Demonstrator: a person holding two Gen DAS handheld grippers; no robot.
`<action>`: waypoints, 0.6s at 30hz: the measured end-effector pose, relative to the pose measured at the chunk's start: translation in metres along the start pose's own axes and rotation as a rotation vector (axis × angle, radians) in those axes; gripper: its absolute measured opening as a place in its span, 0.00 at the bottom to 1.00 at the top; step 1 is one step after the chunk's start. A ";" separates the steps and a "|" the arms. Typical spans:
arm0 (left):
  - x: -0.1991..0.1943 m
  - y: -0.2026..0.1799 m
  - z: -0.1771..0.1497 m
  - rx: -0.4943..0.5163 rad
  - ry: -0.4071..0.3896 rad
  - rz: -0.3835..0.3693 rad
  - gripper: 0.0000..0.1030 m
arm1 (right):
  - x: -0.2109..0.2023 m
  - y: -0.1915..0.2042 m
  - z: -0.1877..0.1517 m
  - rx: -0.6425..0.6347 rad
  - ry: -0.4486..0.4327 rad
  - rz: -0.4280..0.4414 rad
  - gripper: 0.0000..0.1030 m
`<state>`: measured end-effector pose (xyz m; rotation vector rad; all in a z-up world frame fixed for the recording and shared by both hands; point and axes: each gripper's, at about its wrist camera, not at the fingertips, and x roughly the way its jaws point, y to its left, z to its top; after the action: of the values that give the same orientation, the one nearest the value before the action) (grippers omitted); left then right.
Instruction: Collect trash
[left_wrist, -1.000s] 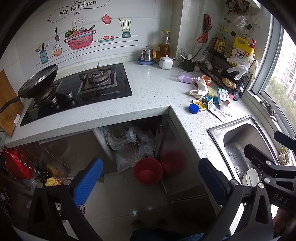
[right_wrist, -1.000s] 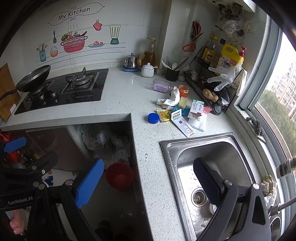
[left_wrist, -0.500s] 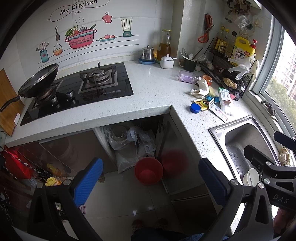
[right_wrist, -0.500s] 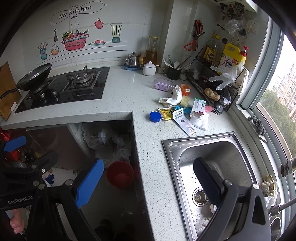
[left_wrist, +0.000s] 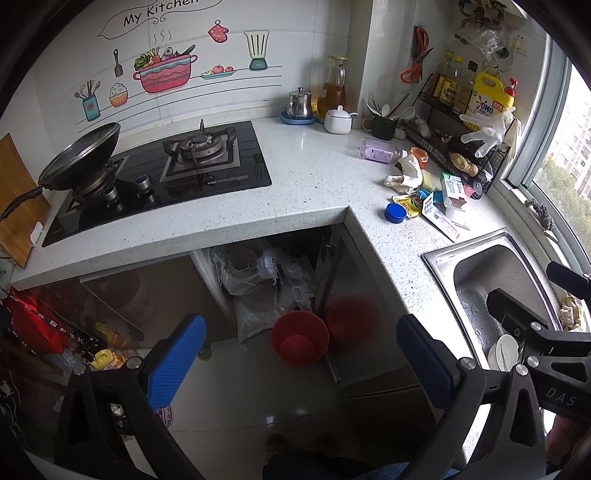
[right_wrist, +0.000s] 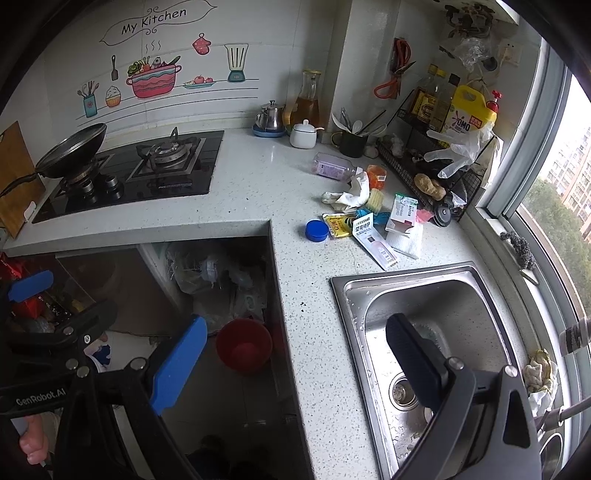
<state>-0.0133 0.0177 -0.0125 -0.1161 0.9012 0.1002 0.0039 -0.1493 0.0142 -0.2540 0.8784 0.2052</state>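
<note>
Speckled white stone tabletop (right_wrist: 258, 192) carries scattered wrappers and cartons (right_wrist: 373, 221) far beyond both grippers' empty jaws, which stand apart.

Wrapper (right_wrist: 338, 224) print illegible; cutting board (left_wrist: 16, 199) cropped

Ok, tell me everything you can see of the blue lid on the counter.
The blue lid is a small round cap, plastic by its look, solid blue with a raised rim. It lies flat on the speckled white counter, at the left edge of the litter pile, beside the yellow sachet; whether they touch is unclear. It sits between the counter's inner corner and the sink. Neither gripper is near it.
</note>
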 end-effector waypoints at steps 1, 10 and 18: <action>0.001 0.000 0.000 0.000 0.001 0.002 1.00 | 0.000 0.000 0.000 -0.001 0.001 0.000 0.95; 0.004 0.001 -0.001 -0.005 0.011 0.003 1.00 | 0.004 0.000 -0.001 -0.009 0.014 0.007 0.95; 0.008 -0.001 0.000 0.001 0.016 0.008 1.00 | 0.006 -0.001 0.000 -0.006 0.016 0.014 0.95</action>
<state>-0.0080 0.0175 -0.0184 -0.1124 0.9180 0.1068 0.0077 -0.1504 0.0097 -0.2555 0.8958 0.2195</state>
